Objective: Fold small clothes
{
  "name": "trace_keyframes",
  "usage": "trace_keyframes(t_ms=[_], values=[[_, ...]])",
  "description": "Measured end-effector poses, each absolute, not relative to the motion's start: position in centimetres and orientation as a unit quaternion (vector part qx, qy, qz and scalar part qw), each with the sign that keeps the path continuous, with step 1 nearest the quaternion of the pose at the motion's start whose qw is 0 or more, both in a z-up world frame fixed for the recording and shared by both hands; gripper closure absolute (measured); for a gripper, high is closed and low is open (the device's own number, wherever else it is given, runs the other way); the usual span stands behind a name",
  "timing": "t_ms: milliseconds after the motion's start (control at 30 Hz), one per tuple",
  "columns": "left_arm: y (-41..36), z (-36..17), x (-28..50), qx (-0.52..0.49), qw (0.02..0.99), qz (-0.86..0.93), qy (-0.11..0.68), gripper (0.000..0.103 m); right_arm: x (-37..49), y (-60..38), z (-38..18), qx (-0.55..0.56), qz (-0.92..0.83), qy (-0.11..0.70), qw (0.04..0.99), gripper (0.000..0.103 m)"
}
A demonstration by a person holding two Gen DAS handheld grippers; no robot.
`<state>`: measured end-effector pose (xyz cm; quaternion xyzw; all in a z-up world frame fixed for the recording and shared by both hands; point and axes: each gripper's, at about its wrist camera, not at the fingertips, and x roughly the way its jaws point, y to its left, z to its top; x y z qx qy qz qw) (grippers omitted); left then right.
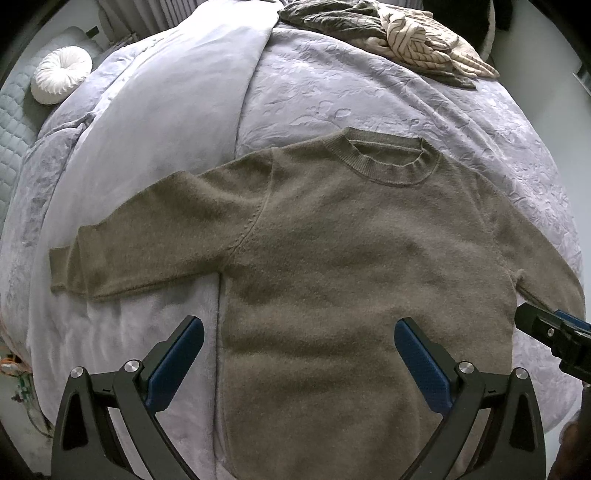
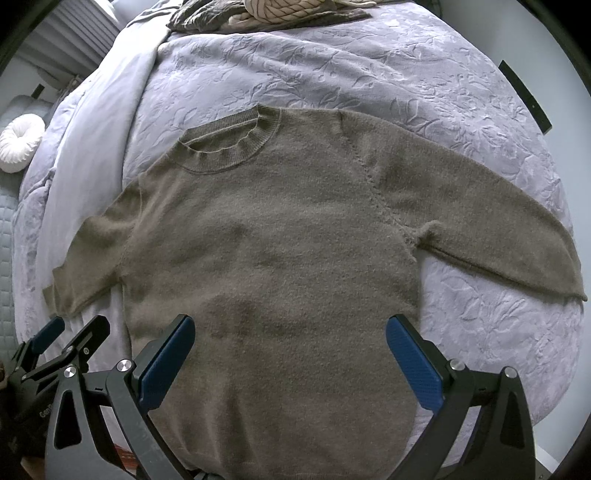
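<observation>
Sweater (image 1: 332, 266) flat on bed (image 1: 332, 92), collar away, hem near, sleeves spread sideways.

Left wrist: left gripper (image 1: 299, 354) spread wide, empty, over the hem's left edge; body's long axis runs near to far. Clothes pile (image 1: 388, 33) at far edge; round cushion (image 1: 61, 74) far left.
Right wrist: right gripper (image 2: 290, 350) spread wide, empty, above lower body.
</observation>
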<state>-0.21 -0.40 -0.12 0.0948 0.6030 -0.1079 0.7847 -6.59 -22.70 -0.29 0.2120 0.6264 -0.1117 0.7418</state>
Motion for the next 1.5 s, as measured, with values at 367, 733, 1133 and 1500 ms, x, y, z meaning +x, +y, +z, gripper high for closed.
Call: trace_keyframes(t_ms=[367,733,1133,1500], values=[[-0.22,-0.24,-0.35,0.094,0.783,-0.107,0.605,0.0,-6.62,-22.55,-0.27,0.211,-0.112,0.626,0.742,0.0],[-0.32,-0.29,-0.16,0.093,0.781,-0.102,0.609,0.0,-6.6,-22.44,-0.25,0.211,-0.113,0.626,0.742,0.0],[-0.25,-0.36,-0.16,0.093,0.78,-0.102,0.61,0.0,-6.57,-22.31,-0.24,0.21,-0.113,0.625,0.743,0.0],[-0.24,-0.37,-0.16,0.093,0.78,-0.102,0.61,0.0,-6.58,-22.19,-0.27,0.21,-0.114,0.626,0.743,0.0]])
